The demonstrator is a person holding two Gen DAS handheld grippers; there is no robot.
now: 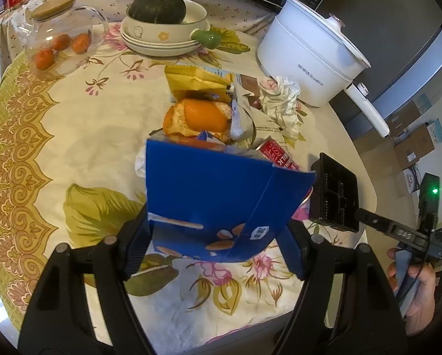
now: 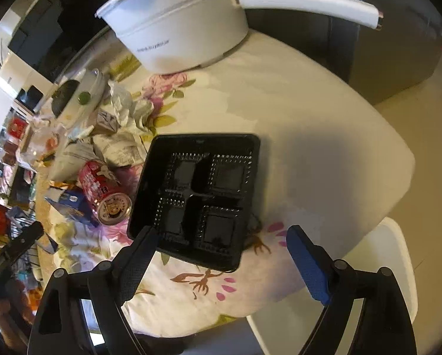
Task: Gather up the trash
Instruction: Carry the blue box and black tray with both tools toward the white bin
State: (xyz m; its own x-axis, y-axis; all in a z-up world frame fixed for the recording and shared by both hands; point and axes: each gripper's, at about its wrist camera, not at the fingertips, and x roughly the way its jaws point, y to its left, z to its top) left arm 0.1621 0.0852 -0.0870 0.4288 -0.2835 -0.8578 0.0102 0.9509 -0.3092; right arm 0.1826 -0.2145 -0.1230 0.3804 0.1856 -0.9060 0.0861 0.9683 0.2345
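Observation:
My left gripper (image 1: 215, 236) is shut on a blue carton (image 1: 221, 195), its pads pressing the carton's two sides just above the floral tablecloth. Behind the carton lie orange peel (image 1: 200, 118), a yellow wrapper (image 1: 194, 80), a red can (image 1: 275, 153) and a crumpled tissue (image 1: 280, 100). My right gripper (image 2: 222, 233) stands open over the near edge of a black four-cell plastic tray (image 2: 197, 189), which rests on the cloth. The left fingertip overlaps the tray's near corner and the right pad is clear of it. The red can (image 2: 102, 189) lies just left of the tray.
A white electric pot (image 1: 306, 59) with a long handle stands at the back right. A glass jar of tangerines (image 1: 61, 41) and a bowl holding a dark squash (image 1: 158, 9) sit at the back. The table edge and a white chair (image 2: 383, 266) are to the right.

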